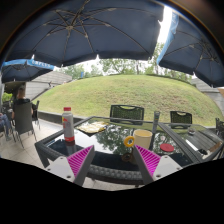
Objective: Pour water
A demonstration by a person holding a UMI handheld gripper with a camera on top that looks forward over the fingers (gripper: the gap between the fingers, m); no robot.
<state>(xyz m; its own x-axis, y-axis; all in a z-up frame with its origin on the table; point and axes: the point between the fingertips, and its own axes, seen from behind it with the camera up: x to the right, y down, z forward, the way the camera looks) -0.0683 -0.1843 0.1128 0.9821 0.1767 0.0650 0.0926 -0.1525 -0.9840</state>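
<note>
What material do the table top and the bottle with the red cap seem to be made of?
The table top looks like dark glass with a glossy finish: it mirrors the sky. The bottle with the red cap seems to be clear or whitish plastic, though this is uncertain. The open gripper hovers above the table, holding nothing.

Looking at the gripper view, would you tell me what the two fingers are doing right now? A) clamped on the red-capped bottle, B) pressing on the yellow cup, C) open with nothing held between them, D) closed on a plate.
C: the gripper is open, nothing between its fingers; the red-capped bottle stands beyond them on the glass table, as does the yellow cup.
</note>
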